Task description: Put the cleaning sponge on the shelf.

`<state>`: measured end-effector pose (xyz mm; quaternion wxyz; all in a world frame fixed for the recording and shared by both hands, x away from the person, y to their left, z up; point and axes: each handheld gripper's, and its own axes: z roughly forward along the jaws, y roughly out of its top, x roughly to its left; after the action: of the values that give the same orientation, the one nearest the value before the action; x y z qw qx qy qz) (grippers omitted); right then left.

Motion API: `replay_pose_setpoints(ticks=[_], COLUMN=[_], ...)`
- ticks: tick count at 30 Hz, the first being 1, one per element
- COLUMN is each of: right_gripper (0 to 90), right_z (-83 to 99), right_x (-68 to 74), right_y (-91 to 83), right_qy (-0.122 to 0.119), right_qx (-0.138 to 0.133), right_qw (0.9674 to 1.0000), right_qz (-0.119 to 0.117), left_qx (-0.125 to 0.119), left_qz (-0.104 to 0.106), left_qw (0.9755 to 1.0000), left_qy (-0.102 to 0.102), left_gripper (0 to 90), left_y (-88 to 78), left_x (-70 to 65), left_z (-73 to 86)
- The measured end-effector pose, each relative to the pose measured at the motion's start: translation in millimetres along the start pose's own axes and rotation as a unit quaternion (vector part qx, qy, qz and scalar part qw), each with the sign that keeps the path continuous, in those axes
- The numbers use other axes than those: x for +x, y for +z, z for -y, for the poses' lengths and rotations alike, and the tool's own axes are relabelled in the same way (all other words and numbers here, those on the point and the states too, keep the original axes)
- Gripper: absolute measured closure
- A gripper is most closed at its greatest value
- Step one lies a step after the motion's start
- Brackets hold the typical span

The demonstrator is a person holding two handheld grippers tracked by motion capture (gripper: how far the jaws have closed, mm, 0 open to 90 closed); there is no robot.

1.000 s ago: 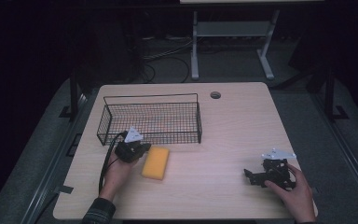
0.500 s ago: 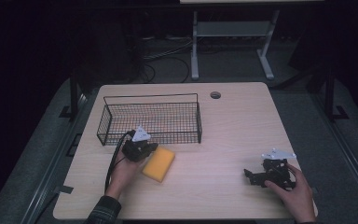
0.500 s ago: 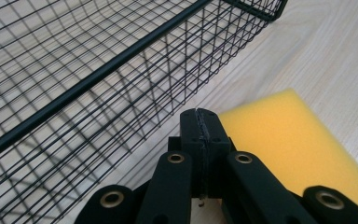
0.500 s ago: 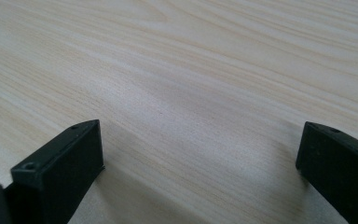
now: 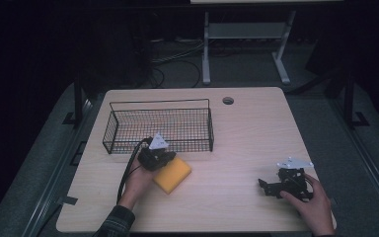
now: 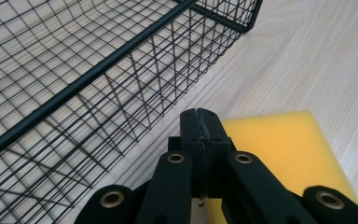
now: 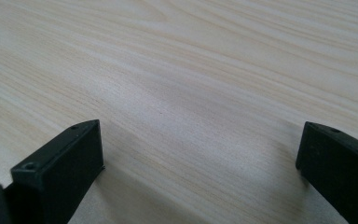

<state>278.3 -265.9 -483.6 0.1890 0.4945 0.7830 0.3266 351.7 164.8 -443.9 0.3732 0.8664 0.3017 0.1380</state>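
The left gripper [image 5: 164, 157] is sitting over the near-left part of the table [image 5: 246, 128], its jaws pressed flat together with nothing between them — the left gripper view shows the two black pads meeting in a single seam just above the edge of the yellow sponge [image 6: 279, 144]. The sponge [image 5: 171, 174] is lying flat on the wood just in front of the wire basket [image 5: 160, 104], close to its near-right corner but outside it. With the jaws shut and resting against the sponge's left end, the person appears to be nudging it sideways rather than lifting it, perhaps to line it up for a grip or to bring it nearer the basket's open top. The right gripper [image 5: 269, 186] is resting near the near-right corner of the table, held low in the right hand [image 5: 316, 207] with its jaws standing wide apart over bare wood — it looks to be waiting its turn. Compared with a second ago, the left gripper has slid rightward along the basket's front wall, and the sponge has turned from roughly square-on to a slanted lie; the right hand has kept its place.
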Motion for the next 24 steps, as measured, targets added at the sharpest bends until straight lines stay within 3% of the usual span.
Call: replay_pose_setpoints(ticks=[19, 24], right_gripper=[0.0, 0.0], right_z=[0.0, 0.0], right_x=[0.0, 0.0], right_y=[0.0, 0.0], right_qy=[0.000, 0.000], right_qx=[0.000, 0.000], right_qw=[1.0000, 1.0000], right_qz=[0.000, 0.000], left_qx=[0.035, 0.043], left_qz=[0.014, 0.017], left_qw=[0.9983, 0.9975], left_qy=[-0.045, -0.054], left_gripper=[66.4, 54.7], left_y=[-27.3, -31.7], left_x=[12.7, 12.3], left_z=[-1.3, -1.8])
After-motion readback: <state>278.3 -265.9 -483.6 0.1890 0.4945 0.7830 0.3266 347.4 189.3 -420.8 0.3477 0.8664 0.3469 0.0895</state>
